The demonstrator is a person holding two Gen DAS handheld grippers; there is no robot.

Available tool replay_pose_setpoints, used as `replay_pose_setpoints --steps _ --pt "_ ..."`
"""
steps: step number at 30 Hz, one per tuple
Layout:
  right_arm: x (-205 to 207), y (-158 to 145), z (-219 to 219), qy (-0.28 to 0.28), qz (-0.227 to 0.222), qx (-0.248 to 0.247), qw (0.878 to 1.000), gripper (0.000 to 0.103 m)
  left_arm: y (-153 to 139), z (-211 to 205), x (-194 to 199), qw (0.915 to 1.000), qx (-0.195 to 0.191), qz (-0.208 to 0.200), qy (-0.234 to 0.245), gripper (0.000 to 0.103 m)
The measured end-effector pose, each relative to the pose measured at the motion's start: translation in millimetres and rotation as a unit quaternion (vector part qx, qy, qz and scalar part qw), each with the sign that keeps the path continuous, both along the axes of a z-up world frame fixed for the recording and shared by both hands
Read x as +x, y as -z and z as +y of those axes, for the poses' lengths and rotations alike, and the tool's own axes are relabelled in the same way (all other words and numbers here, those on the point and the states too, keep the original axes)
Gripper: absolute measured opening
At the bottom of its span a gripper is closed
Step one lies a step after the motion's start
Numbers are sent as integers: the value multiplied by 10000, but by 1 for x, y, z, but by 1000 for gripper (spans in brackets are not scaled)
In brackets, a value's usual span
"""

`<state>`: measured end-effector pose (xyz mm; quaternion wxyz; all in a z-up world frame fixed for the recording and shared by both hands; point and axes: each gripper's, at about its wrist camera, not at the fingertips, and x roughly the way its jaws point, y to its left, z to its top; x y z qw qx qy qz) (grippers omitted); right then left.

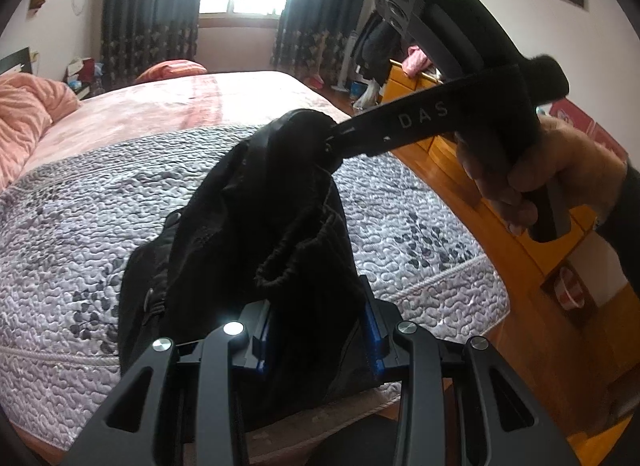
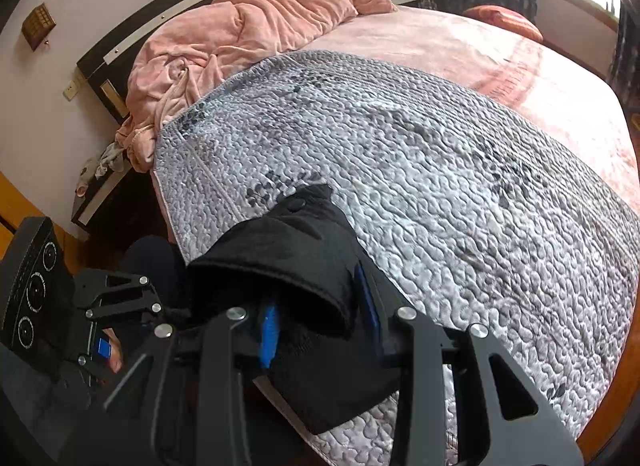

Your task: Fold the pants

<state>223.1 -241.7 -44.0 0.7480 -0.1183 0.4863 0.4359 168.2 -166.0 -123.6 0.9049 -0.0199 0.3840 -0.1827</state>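
Black pants hang bunched above the grey quilted cover of the bed. My left gripper is shut on the pants' lower bunch, cloth filling the gap between its blue pads. My right gripper shows in the left wrist view, its fingers shut on the top edge of the pants, held up by a hand. In the right wrist view the right gripper is shut on a thick fold of the black pants over the quilt's near edge. The left gripper shows at lower left.
The bed carries a grey quilt over a pink sheet, with a pink duvet heaped at the headboard. A bedside stand is left of the bed. Wooden furniture and orange floor lie to the right.
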Motion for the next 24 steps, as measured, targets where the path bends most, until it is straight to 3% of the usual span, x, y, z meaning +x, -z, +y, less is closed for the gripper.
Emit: replay_pose_setpoints --steps 11,24 --pt "8 61 -49 385 409 -10 9984 35 52 -51 16 9978 444 310 380 36" --pt "13 112 -78 700 748 79 9947 35 96 -73 29 9934 715 650 617 36"
